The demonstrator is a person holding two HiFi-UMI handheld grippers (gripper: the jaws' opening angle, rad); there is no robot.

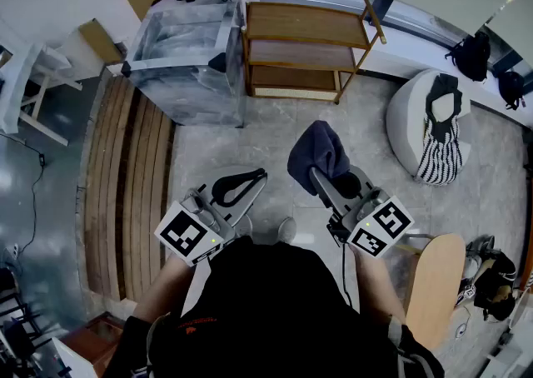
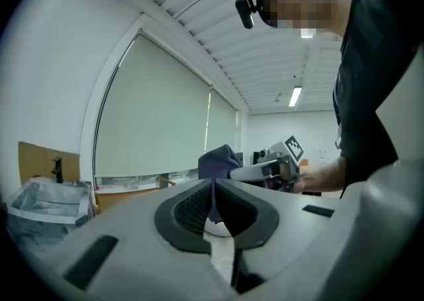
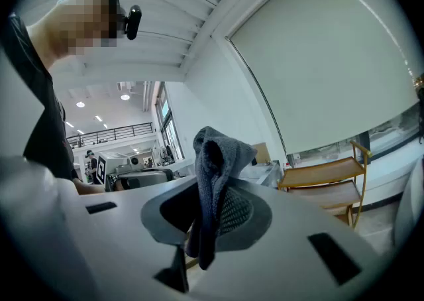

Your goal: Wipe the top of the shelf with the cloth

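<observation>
Clamping soft, crumpled dark cloth [image 3: 215, 154]: right gripper [image 3: 212, 210]. Left gripper [image 2: 213, 193] ribbed jaws together, empty. Flat-topped wooden shelf [image 1: 308, 25] ahead.

Cloth [image 3: 213, 160]: dk grey-blue fabric, soft fuzzy nap, matt.
Shelf [image 1: 306, 25]: mid-brown wood, smooth, slight sheen.
Right gripper [image 3: 209, 203]: grey plastic, matt; blk ribbed pads.
Left gripper [image 2: 213, 201]: same.
Wrapped box [image 1: 187, 64]: clear plastic film, glossy, creased.
Floor [image 1: 250, 139]: grey stone-look tile, low gloss.

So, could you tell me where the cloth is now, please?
The dark blue cloth is pinched in the right gripper, right of centre in the head view, well short of the wooden shelf.
</observation>
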